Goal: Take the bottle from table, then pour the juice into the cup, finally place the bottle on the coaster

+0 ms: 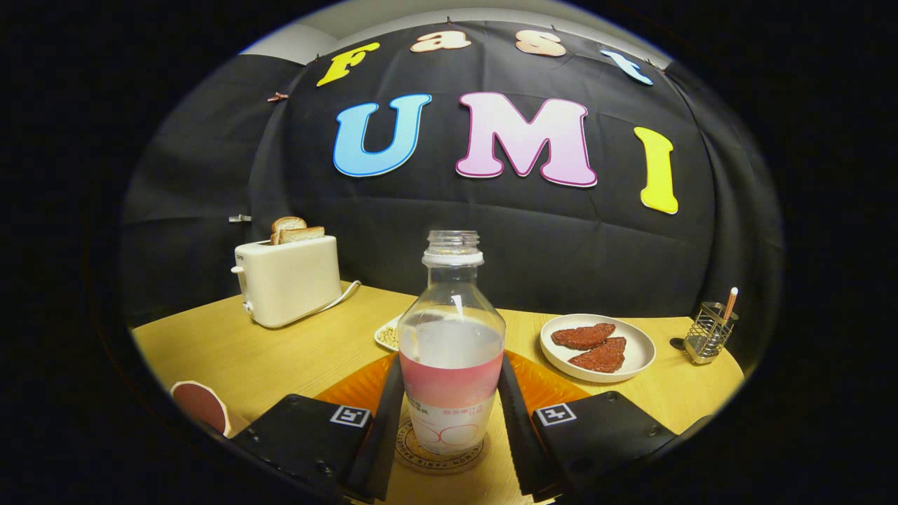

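The bottle [452, 351] stands upright on the coaster [438, 449], near the table [280, 351] edge; the tongs [449, 428] flank it closely — whether gripping or released, cannot tell.

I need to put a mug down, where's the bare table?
Bare wood lies between toaster and bottle, and beside the plate, short of the holder. Crowded centre: gripper around the bottle on its coaster.
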`<state>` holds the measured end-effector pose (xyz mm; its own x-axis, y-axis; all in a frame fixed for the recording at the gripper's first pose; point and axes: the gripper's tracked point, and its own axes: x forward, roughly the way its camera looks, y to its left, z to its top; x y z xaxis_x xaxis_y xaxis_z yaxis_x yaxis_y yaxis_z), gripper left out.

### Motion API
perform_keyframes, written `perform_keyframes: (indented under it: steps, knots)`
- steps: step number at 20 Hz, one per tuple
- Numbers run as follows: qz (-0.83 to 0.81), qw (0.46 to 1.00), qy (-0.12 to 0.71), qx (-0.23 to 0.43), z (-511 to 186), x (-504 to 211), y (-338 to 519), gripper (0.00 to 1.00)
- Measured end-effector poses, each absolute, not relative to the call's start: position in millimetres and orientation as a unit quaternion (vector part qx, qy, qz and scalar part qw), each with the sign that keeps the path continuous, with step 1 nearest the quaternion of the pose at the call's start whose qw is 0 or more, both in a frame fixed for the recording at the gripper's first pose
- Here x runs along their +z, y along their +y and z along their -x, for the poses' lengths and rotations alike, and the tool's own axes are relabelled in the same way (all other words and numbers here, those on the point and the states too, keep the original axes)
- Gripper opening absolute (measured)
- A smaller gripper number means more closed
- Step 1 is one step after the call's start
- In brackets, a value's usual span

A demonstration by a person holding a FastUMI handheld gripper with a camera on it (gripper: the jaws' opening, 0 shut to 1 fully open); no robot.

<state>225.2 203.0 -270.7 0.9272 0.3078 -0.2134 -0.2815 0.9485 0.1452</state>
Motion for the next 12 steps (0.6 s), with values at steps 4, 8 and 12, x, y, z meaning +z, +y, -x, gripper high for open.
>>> perform_keyframes:
  steps: [4, 8, 12]
  knots:
    - [-0.061, 0.98, 0.12, 0.146, -223.4, -274.1, 202.2, 0.7]
    - [-0.058, 0.979, 0.12, 0.151, -219.0, -273.3, 203.8, 0.73]
    - [-0.056, 0.978, 0.124, 0.156, -215.0, -273.0, 203.0, 0.77]
